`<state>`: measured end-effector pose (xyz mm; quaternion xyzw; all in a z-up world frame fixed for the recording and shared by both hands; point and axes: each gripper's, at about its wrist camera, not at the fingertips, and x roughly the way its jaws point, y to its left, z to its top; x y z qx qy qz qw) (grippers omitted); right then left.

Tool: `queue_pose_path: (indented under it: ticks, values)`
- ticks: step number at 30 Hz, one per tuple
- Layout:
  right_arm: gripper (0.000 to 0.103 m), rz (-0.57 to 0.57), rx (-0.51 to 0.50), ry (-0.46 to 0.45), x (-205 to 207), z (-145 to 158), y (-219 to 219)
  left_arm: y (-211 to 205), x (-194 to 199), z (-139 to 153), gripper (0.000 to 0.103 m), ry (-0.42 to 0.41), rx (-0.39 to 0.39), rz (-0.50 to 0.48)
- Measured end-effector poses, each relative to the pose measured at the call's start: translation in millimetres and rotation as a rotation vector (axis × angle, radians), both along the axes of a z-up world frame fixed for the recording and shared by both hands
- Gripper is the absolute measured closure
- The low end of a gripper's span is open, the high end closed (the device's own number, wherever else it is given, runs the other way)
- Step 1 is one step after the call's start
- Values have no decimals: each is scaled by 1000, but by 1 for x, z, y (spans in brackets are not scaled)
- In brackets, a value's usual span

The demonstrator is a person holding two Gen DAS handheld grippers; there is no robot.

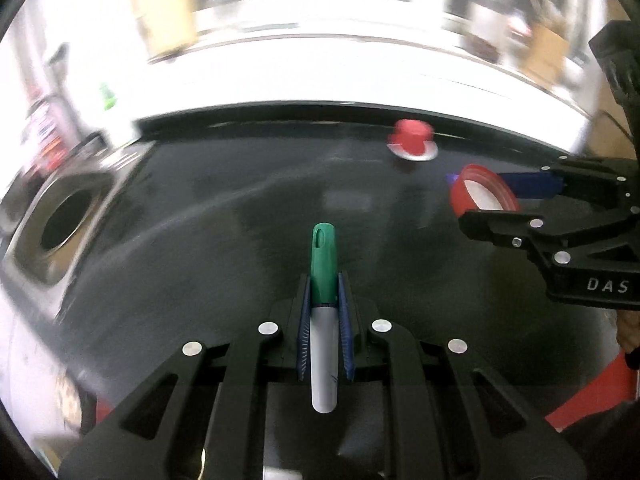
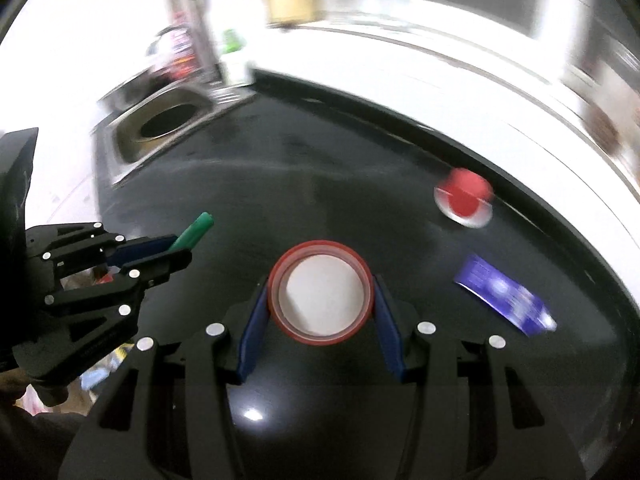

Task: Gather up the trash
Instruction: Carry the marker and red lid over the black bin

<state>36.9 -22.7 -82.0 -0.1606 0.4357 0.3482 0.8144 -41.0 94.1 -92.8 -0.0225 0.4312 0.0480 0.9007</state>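
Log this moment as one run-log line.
left tongs: shut on marker | right tongs: shut on tape | table: red button, blue card | bin: far left

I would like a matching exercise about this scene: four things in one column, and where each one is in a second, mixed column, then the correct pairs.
Things:
1. green-capped marker
2. red tape roll
3. blue packet
4. red button

Places:
A. lying flat on the black table, right of the tape
B. between the fingers of the right gripper
C. near the table's far edge
D. clamped in the left gripper

Pairs: 1-D, 2-B, 3-A, 4-C
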Motion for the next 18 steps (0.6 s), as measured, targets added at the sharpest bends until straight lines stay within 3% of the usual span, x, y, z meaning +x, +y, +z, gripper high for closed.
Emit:
queue_pose_path:
  ticks: [7,14,18]
  values:
    - [54,317,5,39,-44,-5,130,95,-78,-13,90,30,-3,300]
    - [54,652,7,114,-127,-22,267,182,-167,-42,90,70,-42,591]
    - [54,784,-5,167,-169,-38,327,220,-220,-67,90,89,-81,732]
